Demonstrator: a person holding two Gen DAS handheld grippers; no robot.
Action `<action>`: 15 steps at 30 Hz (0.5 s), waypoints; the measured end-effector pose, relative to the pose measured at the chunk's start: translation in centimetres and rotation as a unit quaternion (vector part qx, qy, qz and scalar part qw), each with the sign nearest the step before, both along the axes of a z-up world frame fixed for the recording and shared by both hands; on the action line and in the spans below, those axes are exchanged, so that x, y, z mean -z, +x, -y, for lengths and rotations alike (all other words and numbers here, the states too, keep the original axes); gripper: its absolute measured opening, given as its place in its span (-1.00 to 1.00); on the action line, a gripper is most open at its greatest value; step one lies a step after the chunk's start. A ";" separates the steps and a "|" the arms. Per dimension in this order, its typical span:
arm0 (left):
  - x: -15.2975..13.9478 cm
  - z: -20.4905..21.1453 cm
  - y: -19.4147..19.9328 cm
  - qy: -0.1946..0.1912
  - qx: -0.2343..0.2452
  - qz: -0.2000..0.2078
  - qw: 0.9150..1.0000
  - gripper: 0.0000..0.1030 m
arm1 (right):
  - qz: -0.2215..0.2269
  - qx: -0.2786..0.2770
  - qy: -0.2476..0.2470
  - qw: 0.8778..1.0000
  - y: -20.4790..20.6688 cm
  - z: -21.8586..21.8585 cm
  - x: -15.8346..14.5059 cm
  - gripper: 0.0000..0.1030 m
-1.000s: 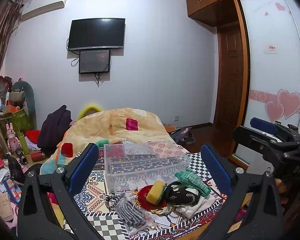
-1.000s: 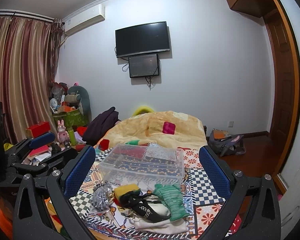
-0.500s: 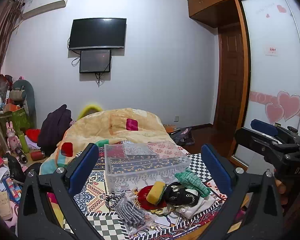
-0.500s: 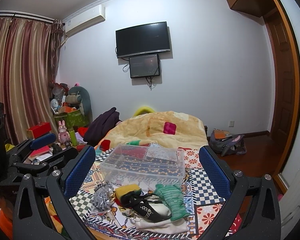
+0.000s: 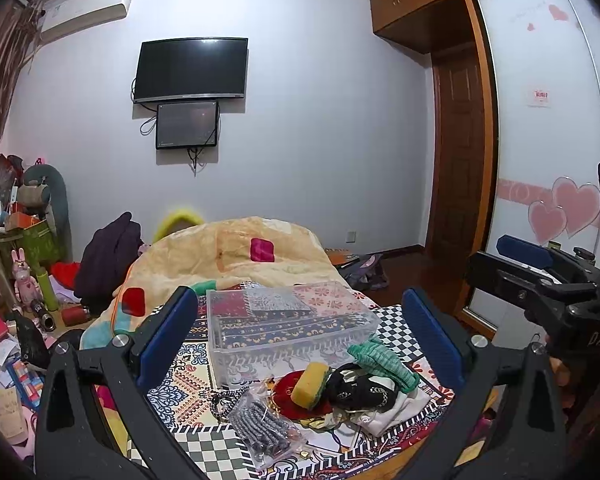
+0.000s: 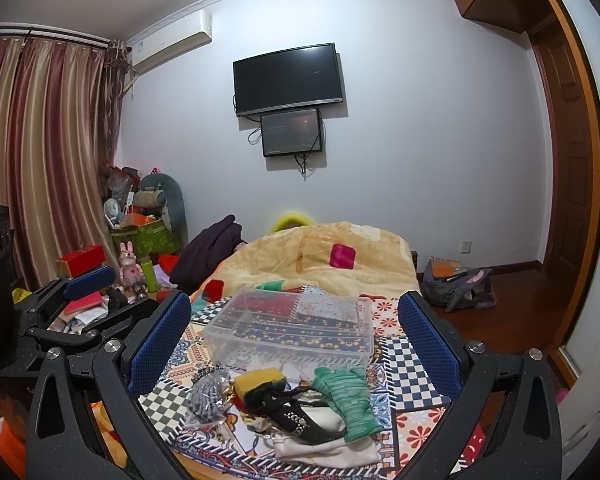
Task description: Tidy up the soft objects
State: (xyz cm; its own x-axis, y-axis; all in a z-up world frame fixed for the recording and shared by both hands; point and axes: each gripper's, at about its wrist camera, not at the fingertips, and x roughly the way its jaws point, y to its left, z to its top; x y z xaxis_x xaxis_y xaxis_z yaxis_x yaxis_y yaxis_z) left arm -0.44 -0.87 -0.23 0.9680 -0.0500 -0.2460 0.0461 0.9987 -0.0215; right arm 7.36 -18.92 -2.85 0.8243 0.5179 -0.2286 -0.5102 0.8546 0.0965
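Note:
A clear plastic box (image 5: 288, 328) (image 6: 292, 330) stands empty on a patterned cloth. In front of it lies a pile of soft things: green knit gloves (image 5: 382, 362) (image 6: 346, 396), a yellow sponge (image 5: 310, 380) (image 6: 258, 378), a black studded piece (image 5: 362, 390) (image 6: 296, 420), a white cloth (image 6: 324, 446), a red pouch (image 5: 288, 396) and a bagged grey knit item (image 5: 262, 426) (image 6: 208, 396). My left gripper (image 5: 300, 340) is open and empty above the pile. My right gripper (image 6: 296, 340) is open and empty too. Each shows at the edge of the other's view.
A bed with a yellow blanket (image 5: 236, 252) lies behind the box. Clutter, a red box (image 6: 82, 258) and toys crowd the floor at left. A bag (image 6: 458, 284) lies on the wooden floor at right. A sliding wardrobe door (image 5: 540, 160) stands at right.
Both views have shifted very slightly; the grippers stay open and the objects have not moved.

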 end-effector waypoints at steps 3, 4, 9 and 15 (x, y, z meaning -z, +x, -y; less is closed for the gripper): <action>0.0 0.0 0.0 0.000 0.000 0.000 1.000 1.00 | 0.001 0.000 0.000 1.000 0.0 0.0 0.0 1.00; 0.0 0.0 0.0 0.000 0.000 0.000 1.000 1.00 | 0.001 0.000 0.000 1.000 0.0 0.0 0.0 1.00; 0.0 0.1 0.0 -0.001 0.000 0.000 1.000 1.00 | 0.001 0.001 0.000 1.000 0.1 0.1 0.1 1.00; -0.1 0.0 -0.1 -0.005 0.002 -0.001 1.000 1.00 | 0.001 0.002 0.001 1.000 0.2 0.2 0.2 1.00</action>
State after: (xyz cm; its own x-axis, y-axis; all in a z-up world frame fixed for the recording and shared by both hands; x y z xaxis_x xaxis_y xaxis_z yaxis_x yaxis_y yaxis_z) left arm -0.51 -0.86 -0.11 0.9673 -0.0560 -0.2475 0.0495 0.9982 -0.0323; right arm 7.51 -19.08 -3.02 0.8271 0.5149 -0.2255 -0.5067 0.8566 0.0974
